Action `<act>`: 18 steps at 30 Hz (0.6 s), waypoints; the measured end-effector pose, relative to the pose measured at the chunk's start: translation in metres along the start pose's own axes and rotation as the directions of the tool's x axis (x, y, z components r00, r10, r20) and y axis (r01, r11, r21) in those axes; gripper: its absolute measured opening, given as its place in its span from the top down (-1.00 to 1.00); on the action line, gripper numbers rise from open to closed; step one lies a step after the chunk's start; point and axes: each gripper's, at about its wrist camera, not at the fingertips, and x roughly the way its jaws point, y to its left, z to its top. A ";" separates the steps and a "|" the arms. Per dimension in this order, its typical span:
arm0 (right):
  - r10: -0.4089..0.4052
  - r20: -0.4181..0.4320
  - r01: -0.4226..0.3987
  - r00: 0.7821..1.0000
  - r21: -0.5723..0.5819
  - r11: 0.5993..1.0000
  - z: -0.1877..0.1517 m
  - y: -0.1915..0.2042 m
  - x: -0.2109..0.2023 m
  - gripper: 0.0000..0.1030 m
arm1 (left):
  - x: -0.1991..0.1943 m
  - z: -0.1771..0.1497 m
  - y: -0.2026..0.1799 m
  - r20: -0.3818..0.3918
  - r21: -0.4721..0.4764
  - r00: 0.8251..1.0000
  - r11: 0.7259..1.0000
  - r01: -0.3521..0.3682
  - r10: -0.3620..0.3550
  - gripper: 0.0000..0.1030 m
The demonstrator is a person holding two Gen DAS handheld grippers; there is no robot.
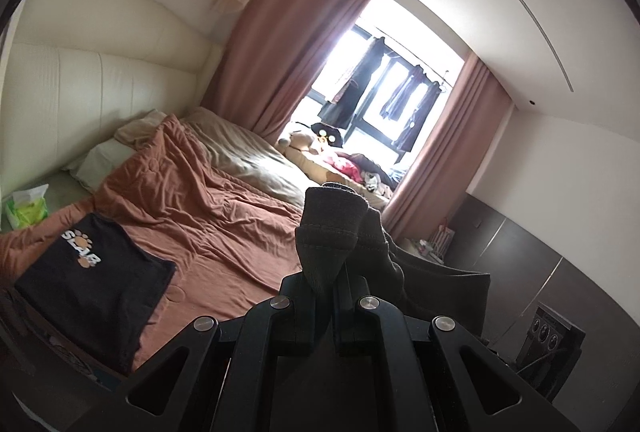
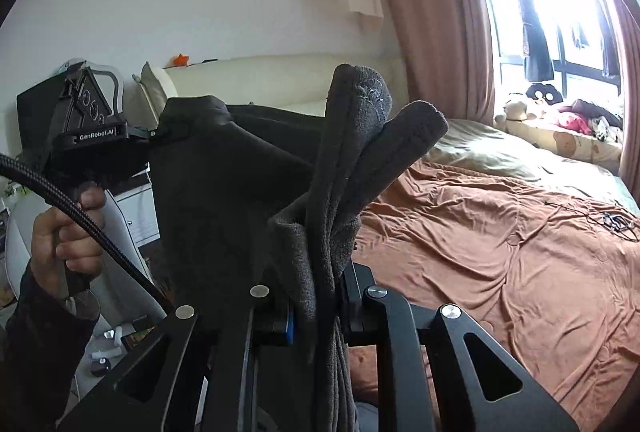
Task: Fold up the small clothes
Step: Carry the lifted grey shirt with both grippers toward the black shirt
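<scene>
A dark grey garment (image 1: pixel 332 228) is stretched in the air between both grippers, above the bed. My left gripper (image 1: pixel 324 284) is shut on one bunched edge of it, which sticks up past the fingers. My right gripper (image 2: pixel 324 272) is shut on the other edge of the dark grey garment (image 2: pixel 224 184), with thick folds standing up past its tips. In the right wrist view the left gripper (image 2: pixel 150 136) shows at the far left, held by a hand (image 2: pixel 64 240) and pinching the cloth. A folded black shirt with an orange paw print (image 1: pixel 92 280) lies on the bed at the left.
The bed is covered by a rumpled rust-brown duvet (image 1: pixel 208 216) with a beige sheet (image 1: pixel 248 156) beyond it. A tissue pack (image 1: pixel 26 208) sits at the bed's left edge. Soft toys and clothes (image 1: pixel 320 144) pile under the window. Pink curtains (image 1: pixel 280 52) frame it.
</scene>
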 end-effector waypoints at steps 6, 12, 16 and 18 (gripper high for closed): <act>0.070 -0.024 -0.072 0.997 -0.050 0.996 0.017 0.011 0.052 0.76 | -0.012 0.023 0.057 0.064 -0.014 0.996 0.997 -0.070 0.070 0.90; 0.145 -0.033 -0.147 0.989 -0.079 0.986 0.036 0.014 0.103 0.76 | -0.018 0.058 0.119 0.099 -0.030 0.984 0.988 -0.148 0.151 0.90; 0.191 -0.046 -0.194 0.981 -0.071 0.979 0.036 0.014 0.140 0.76 | -0.019 0.080 0.158 0.116 -0.047 0.970 0.977 -0.208 0.212 0.90; 0.205 -0.050 -0.209 0.977 -0.070 0.975 0.037 0.020 0.158 0.76 | -0.020 0.089 0.175 0.121 -0.046 0.961 0.968 -0.245 0.249 0.90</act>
